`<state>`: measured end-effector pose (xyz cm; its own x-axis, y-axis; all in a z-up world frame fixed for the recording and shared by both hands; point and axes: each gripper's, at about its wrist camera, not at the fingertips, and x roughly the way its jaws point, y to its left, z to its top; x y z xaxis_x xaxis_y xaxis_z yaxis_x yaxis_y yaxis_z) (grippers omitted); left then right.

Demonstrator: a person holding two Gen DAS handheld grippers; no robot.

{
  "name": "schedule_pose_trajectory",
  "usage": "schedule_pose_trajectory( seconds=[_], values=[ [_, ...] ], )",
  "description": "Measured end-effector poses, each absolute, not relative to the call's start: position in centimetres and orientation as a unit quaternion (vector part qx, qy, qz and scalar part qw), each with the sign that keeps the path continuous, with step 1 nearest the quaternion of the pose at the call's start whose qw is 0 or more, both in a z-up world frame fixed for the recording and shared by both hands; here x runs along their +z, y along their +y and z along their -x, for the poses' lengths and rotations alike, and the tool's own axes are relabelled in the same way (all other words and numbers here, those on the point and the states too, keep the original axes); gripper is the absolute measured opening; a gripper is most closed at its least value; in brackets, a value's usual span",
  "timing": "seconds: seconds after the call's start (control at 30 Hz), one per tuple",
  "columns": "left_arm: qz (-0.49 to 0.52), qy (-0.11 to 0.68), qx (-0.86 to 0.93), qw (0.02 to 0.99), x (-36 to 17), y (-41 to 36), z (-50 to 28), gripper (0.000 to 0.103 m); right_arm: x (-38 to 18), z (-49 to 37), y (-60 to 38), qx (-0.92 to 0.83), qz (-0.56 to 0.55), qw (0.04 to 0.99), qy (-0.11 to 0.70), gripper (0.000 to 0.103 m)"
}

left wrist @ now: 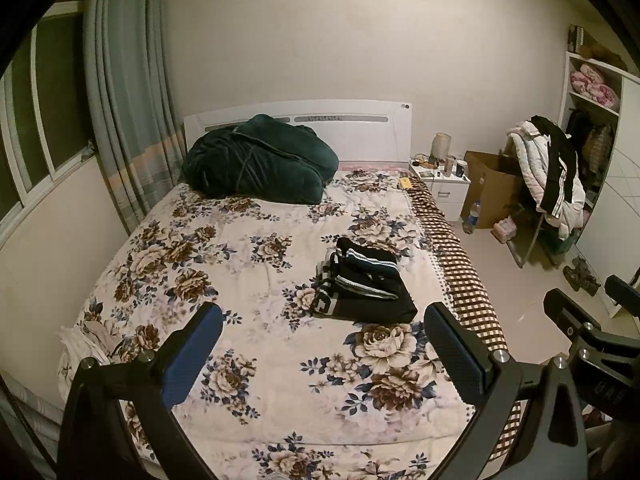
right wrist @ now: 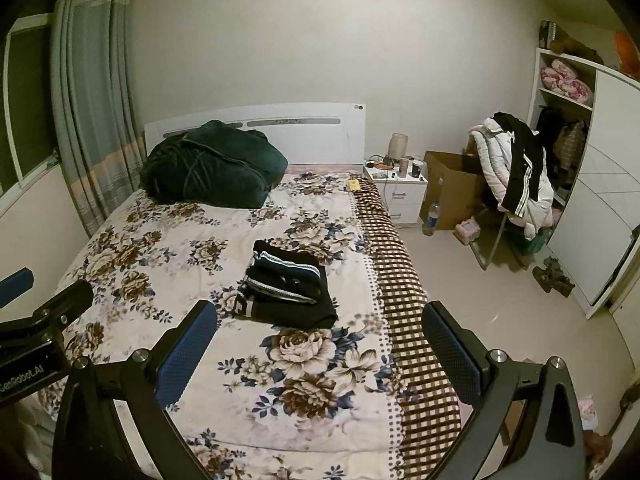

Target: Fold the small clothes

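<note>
A stack of folded dark clothes (left wrist: 364, 284) (right wrist: 288, 284) with white-striped trim lies on the floral bedspread (left wrist: 248, 264) (right wrist: 160, 248), toward the bed's right side. My left gripper (left wrist: 323, 309) hovers open above the bed's near end, just short of the stack, with nothing between its blue pads. My right gripper (right wrist: 320, 307) is also open and holds nothing, hovering near the stack's front edge. In the left wrist view the right gripper (left wrist: 588, 292) shows at the right edge. A pale crumpled cloth (left wrist: 88, 340) lies at the bed's near left corner.
A dark green blanket bundle (left wrist: 260, 160) (right wrist: 212, 164) sits by the headboard. The checkered bed edge (right wrist: 400, 280) runs along the right. Beyond it are a nightstand (right wrist: 400, 192), a cardboard box (right wrist: 452, 188), a water bottle (right wrist: 430, 218), a chair piled with coats (right wrist: 516, 172) and a wardrobe (right wrist: 592, 184).
</note>
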<state>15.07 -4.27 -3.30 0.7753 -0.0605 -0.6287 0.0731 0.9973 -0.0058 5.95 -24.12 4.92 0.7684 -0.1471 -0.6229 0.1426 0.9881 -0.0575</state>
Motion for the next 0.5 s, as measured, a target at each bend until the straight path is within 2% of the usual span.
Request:
schedule_pose_trajectory(
  seconds=[0.5],
  values=[
    [-0.01,0.332,-0.034,0.943,-3.21,-4.19,-15.04,0.103,4.61,-5.92,-23.68,-0.075,0.002,0.941,0.331,0.103]
  ],
)
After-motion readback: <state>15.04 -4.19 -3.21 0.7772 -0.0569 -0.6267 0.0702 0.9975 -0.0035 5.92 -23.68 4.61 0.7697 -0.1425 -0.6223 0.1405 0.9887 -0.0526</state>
